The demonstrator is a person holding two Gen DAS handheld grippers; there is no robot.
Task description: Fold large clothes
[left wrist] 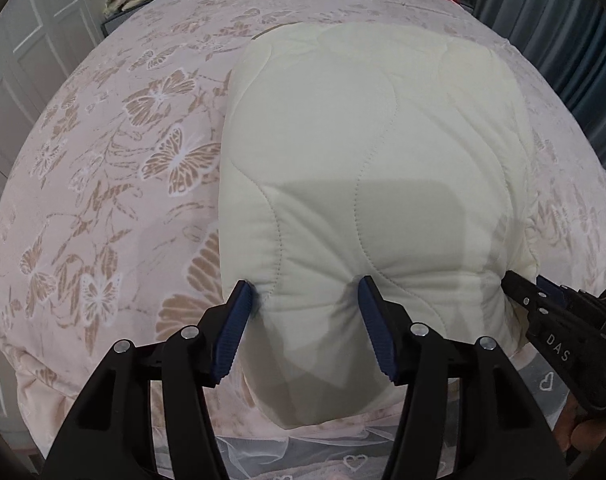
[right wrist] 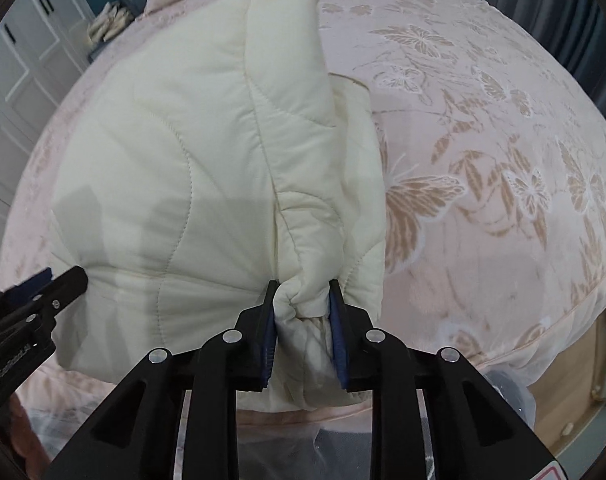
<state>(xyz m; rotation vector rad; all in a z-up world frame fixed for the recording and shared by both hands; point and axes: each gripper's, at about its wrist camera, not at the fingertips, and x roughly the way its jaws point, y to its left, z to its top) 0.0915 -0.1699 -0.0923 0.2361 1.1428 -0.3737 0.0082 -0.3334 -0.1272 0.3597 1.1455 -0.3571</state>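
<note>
- Left wrist view: left gripper (left wrist: 305, 300) straddles the cream quilted padded jacket (left wrist: 375, 152), jaws half-wide.
- Right gripper (right wrist: 303, 300) pinches the bunched hem.
- Lift both evenly above the butterfly-patterned pink bedspread (left wrist: 103, 184).

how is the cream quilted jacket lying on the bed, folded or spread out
Folded. The cream quilted jacket lies as a compact padded bundle on the butterfly bedspread, a layer doubled over along its right side, with no sleeve spread out.
</note>
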